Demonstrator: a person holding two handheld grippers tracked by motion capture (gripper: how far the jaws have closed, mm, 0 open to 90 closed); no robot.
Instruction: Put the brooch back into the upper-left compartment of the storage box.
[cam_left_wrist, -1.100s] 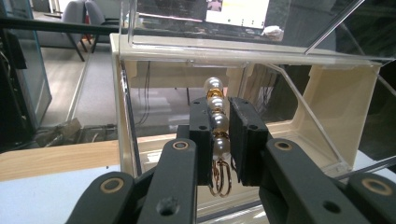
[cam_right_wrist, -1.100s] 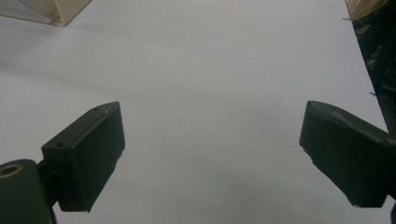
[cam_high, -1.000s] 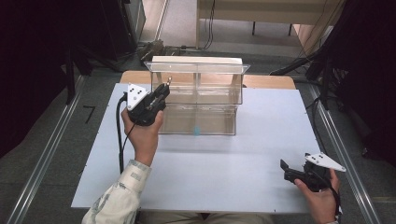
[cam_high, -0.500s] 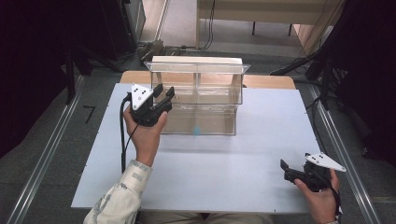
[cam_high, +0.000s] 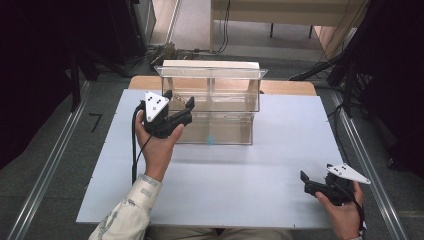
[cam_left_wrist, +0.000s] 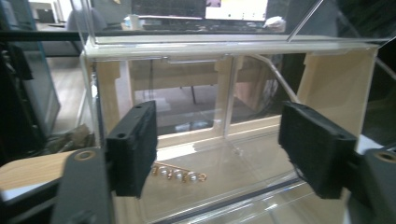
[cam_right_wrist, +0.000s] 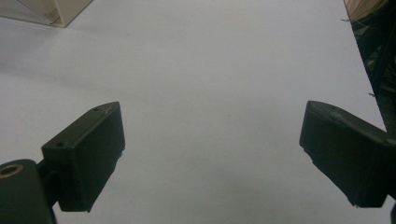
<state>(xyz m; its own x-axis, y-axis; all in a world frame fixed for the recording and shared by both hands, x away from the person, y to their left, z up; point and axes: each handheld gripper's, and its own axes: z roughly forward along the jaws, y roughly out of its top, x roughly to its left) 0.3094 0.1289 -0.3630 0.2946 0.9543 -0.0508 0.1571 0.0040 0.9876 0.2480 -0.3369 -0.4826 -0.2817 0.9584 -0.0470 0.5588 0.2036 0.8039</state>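
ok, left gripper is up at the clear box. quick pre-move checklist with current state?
1. Left gripper open: ok, jaws spread wide in the left gripper view.
2. Left gripper empty: ok, nothing between its pads.
3. Target located: ok, a small beaded chain lies on the floor of the clear box.
4. Free path to the chain: cannot tell, a clear front wall seems to stand between the jaws and it.
5. Right gripper out of the way: ok, open, low over the white table at the near right corner.
6. Box seated flat: ok.
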